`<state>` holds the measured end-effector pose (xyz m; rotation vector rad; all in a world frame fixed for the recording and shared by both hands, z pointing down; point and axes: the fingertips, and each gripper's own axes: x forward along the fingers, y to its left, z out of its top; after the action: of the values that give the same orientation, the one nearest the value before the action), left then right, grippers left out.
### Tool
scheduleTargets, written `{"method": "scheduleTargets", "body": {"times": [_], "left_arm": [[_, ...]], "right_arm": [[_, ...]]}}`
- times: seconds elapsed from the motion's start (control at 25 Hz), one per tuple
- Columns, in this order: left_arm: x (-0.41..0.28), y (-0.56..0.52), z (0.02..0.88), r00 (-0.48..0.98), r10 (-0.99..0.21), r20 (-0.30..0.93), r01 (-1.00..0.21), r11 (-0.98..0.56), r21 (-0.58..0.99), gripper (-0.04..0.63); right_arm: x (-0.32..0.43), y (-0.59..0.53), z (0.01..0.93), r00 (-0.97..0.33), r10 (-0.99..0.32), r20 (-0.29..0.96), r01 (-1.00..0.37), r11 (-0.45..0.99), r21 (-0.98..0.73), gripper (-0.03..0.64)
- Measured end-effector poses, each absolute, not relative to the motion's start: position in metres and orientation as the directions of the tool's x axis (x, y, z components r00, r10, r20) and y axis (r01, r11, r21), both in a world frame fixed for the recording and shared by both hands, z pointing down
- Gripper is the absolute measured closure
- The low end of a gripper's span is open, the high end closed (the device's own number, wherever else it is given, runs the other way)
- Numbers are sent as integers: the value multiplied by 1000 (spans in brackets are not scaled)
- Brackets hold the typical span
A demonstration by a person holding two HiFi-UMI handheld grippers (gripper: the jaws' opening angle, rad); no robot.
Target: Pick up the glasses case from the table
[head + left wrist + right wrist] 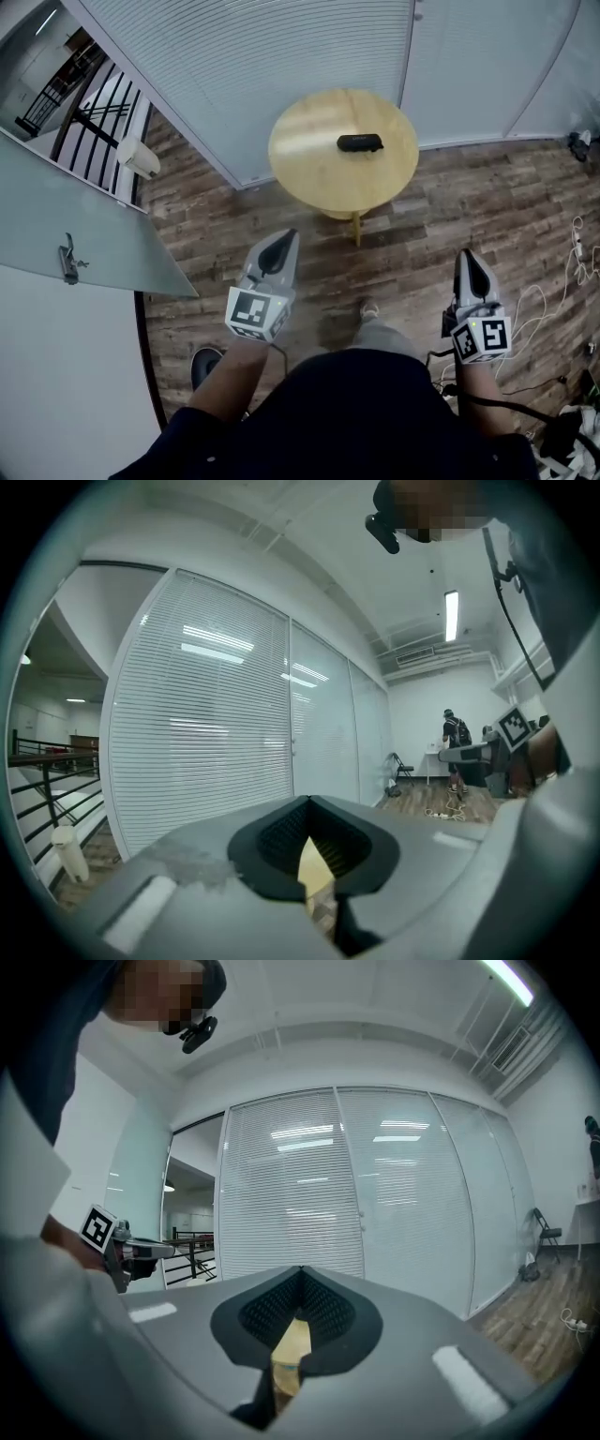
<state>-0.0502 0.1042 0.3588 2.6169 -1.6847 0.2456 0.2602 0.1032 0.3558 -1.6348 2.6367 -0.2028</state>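
Overhead, from the head view, a round pale wooden table (314, 173) stands at twelve o'clock on a dark plank floor (469, 211), against a glass wall with white blinds (281, 47). The glasses case (360, 142), the only container in sight, is a small black oblong lying flat on the tabletop, toward one o'clock from the table's centre. Its lid is closed, so what it holds cannot be seen.

The left gripper (284, 236) is held at seven o'clock from the table, and the right gripper (466, 255) at five o'clock. Both point toward the table and are well apart from the case. In each gripper view the two grey jaws are pressed together at their tips, with nothing between the ribbed black pads.

Each gripper carries a white marker cube (255, 314) printed with black square patterns. White cables (548, 314) trail over the floor at four o'clock.
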Motion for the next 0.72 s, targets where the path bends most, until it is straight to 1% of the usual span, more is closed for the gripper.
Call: {"method": "scheduleTargets", "body": {"times": [0.24,0.36,0.48,0.6,0.72], "left_arm": [[-35,40,359,346,-927,142,-930,-359,-74,592],[-29,15,361,328,-935,138,-936,-341,-85,592],[-29,-7,368,312,-938,152,-943,-326,-74,592],[-38,-33,375,309,-934,179,-943,-325,-67,592],[-52,-69,379,313,-932,181,-943,-328,-59,592]], "right_arm": [[264,23,357,-520,-853,29,-849,513,-128,609],[272,-10,357,-532,-847,22,-842,526,-121,609],[275,-39,362,-532,-846,39,-842,523,-135,609],[266,-65,369,-538,-841,63,-838,525,-149,609],[251,-97,375,-539,-839,81,-838,524,-149,609]]}}
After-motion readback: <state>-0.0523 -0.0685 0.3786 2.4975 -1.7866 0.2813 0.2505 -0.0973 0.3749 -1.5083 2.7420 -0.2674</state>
